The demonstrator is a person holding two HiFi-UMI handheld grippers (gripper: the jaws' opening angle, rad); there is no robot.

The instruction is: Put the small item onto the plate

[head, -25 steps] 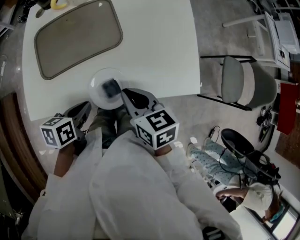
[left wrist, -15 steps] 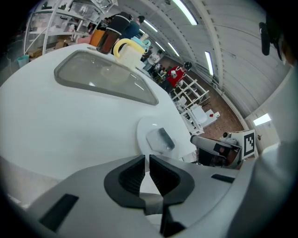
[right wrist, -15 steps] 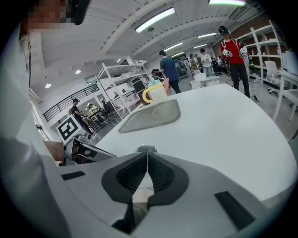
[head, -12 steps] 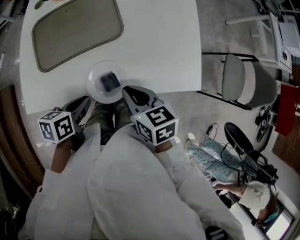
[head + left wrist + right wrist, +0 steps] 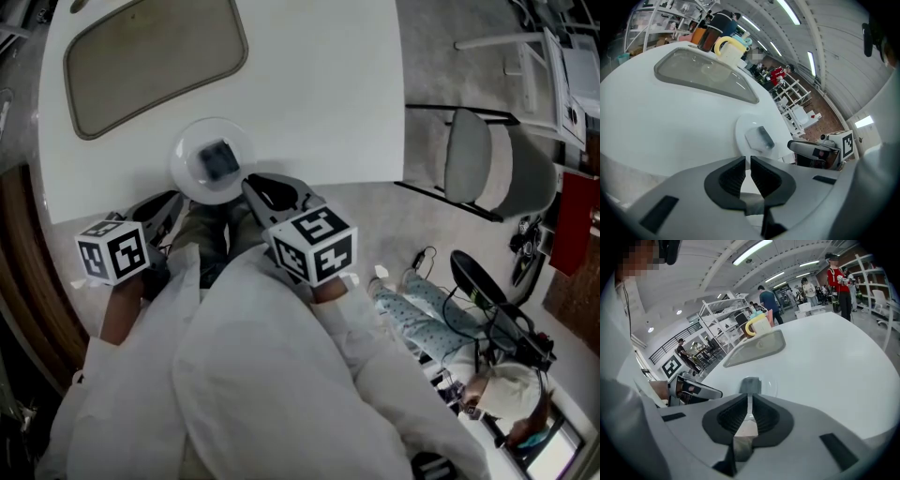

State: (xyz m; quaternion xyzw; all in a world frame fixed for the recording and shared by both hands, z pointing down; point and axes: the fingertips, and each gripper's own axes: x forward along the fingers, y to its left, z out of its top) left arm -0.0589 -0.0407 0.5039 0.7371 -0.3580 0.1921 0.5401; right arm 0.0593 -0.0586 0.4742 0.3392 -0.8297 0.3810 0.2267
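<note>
Grippers flank the tabletop's [image 5: 319, 94] near edge. The right gripper [image 5: 258, 187], jaws pressed together on nothing, sits just short of the plate [image 5: 183, 178], where the small item [image 5: 218, 159] lies straight ahead of it. The left gripper [image 5: 167, 208], jaws almost touching and empty, has the plate ahead to its right.
</note>
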